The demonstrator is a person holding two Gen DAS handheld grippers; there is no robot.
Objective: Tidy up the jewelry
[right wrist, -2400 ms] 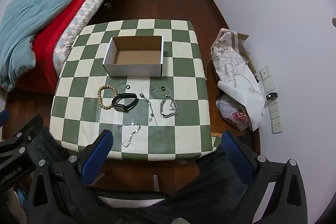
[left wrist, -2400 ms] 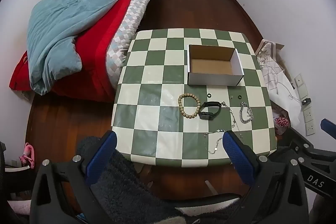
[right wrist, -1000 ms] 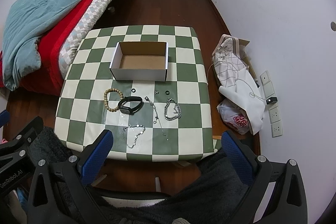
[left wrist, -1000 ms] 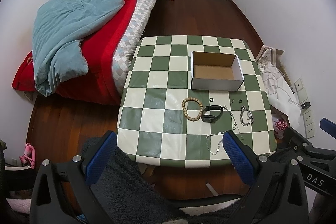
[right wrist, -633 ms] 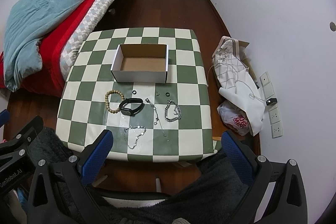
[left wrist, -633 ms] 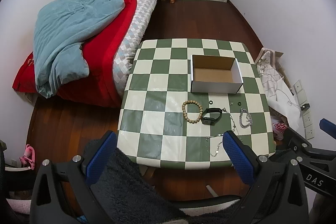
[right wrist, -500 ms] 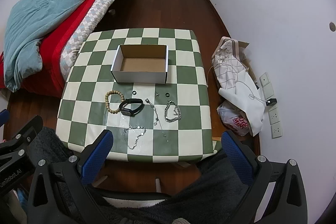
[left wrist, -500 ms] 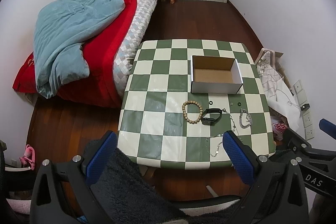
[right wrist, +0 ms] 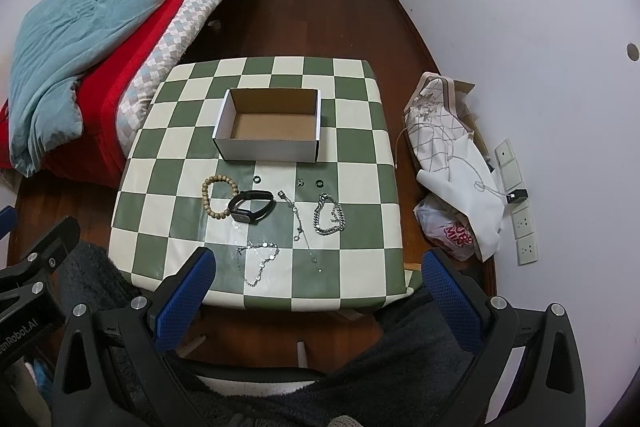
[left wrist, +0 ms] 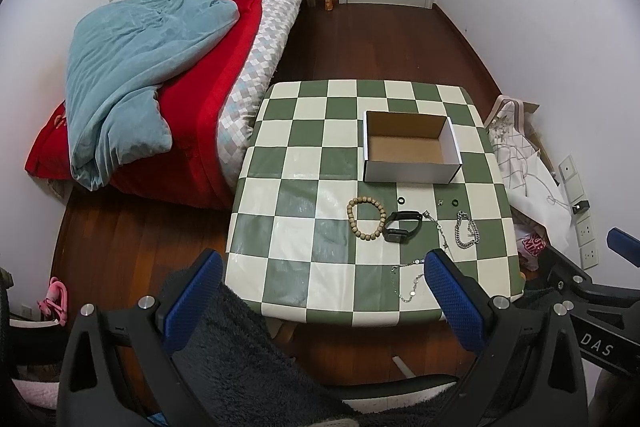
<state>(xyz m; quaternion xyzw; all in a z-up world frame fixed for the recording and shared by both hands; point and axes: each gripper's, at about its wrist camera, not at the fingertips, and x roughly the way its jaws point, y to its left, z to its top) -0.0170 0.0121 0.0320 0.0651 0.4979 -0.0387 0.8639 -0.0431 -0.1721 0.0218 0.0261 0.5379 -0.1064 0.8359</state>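
1. While both pairs of tongs are hanging high above the near edge of the counter (right wrist: 352, 135), the left tongs (left wrist: 320, 291) and the right tongs (right wrist: 316, 291) are both standing spread wide, released and carrying nothing.
2. Nothing is lying in the cardboard box (right wrist: 269, 125) yet; it is sitting at 12 o'clock of the counter's middle, and every piece is waiting on the near side of it.
3. The bead bracelet (right wrist: 218, 197) is lying at 9 o'clock of the black band (right wrist: 251, 207) and seems to be touching it; the silver chain bracelet (right wrist: 329, 215) is resting at 3 o'clock of the band, apart from it.
4. A thin chain (right wrist: 298, 223) is running between band and silver bracelet, a sequin chain (right wrist: 258, 261) is lying at 6 o'clock, and small rings (right wrist: 319, 183) are sitting just before the box.
5. Judging from this, the step in hand is choosing a first piece; starting with the bulky bead bracelet looks easiest.
6. Descending straight, closing across one side of the loop and lifting clear before travelling should be keeping the neighbouring band undisturbed.
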